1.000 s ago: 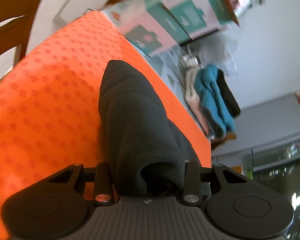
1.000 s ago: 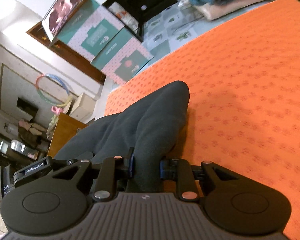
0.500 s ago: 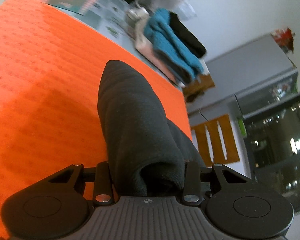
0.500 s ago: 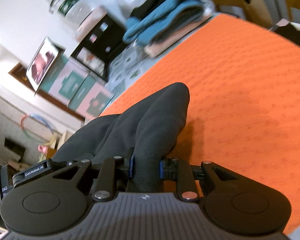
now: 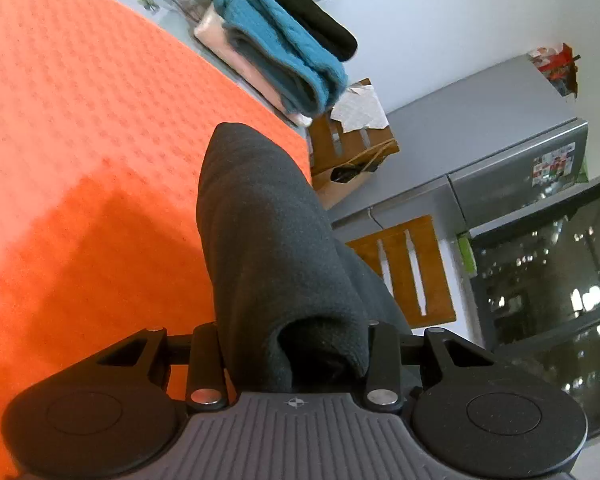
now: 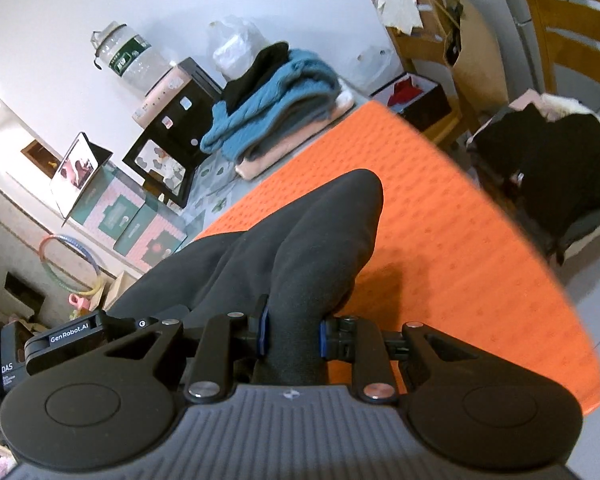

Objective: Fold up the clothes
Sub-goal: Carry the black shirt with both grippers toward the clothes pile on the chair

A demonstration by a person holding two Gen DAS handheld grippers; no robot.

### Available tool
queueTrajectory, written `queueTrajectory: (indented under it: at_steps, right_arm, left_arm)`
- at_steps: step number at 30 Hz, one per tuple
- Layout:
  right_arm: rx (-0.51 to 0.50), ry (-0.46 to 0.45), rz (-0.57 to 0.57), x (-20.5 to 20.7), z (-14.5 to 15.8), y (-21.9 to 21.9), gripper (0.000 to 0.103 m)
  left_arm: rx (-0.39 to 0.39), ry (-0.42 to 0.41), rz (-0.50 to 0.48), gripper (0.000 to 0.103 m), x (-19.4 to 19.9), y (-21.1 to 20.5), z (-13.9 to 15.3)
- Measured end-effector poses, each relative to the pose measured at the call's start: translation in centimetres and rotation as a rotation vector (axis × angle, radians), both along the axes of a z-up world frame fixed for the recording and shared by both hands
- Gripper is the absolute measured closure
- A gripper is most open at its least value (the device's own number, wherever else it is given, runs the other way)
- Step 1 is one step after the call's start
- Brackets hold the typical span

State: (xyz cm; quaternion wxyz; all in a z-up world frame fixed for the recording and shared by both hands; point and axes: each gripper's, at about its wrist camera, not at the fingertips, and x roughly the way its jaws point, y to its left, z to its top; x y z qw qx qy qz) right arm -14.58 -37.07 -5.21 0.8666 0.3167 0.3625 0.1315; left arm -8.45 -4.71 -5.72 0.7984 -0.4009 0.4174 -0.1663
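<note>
A dark grey garment (image 5: 268, 240) is bunched in my left gripper (image 5: 296, 344), which is shut on a thick fold of it above the orange table cover (image 5: 80, 120). The same garment (image 6: 300, 248) shows in the right wrist view, where my right gripper (image 6: 292, 332) is shut on another bunched part of it. The cloth hangs between the two grippers, lifted off the orange cover (image 6: 440, 240). The fingertips of both grippers are hidden by the cloth.
A stack of folded clothes (image 5: 276, 48), blue, pink and black, lies at the far edge of the table; it also shows in the right wrist view (image 6: 276, 108). Wooden chairs (image 5: 404, 268), boxes (image 6: 140, 220) and a dark pile on a chair (image 6: 552, 172) surround the table.
Both grippers have swung round with the garment still held: the folded stack and the table's far edge have come into view. The grip on the cloth is unchanged.
</note>
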Motion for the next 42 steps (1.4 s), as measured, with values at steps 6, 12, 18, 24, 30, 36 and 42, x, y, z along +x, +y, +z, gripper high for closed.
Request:
queueTrajectory:
  at_steps: [6, 12, 18, 24, 30, 36, 42]
  right_arm:
    - [0.009, 0.005, -0.014, -0.7, -0.3, -6.2, 0.078]
    - [0.022, -0.019, -0.086, -1.5, -0.5, -9.5, 0.078]
    - [0.016, -0.045, -0.173, -0.8, -0.1, -12.1, 0.078]
    - [0.013, -0.072, -0.284, 0.0, 0.0, -14.0, 0.078]
    - [0.014, -0.083, -0.376, 0.6, -0.2, -16.0, 0.078]
    - [0.017, -0.086, -0.434, 2.2, -1.7, -20.3, 0.078]
    - [0.033, -0.082, -0.464, 5.3, -5.0, -26.2, 0.078]
  left_arm:
    - [0.002, 0.022, -0.010, 0.062, 0.0, -5.4, 0.1]
    - [0.005, 0.019, -0.087, 0.062, 2.6, -8.7, 0.5]
    - [-0.017, 0.007, -0.183, 0.062, 6.6, -11.9, 0.7]
    - [-0.005, -0.015, -0.297, 0.062, 10.9, -14.9, 1.2]
    - [0.012, -0.019, -0.390, 0.062, 14.5, -18.6, 1.4]
    - [0.018, -0.008, -0.452, 0.062, 18.2, -23.7, 0.2]
    - [0.045, 0.032, -0.509, 0.062, 23.2, -30.4, -2.4]
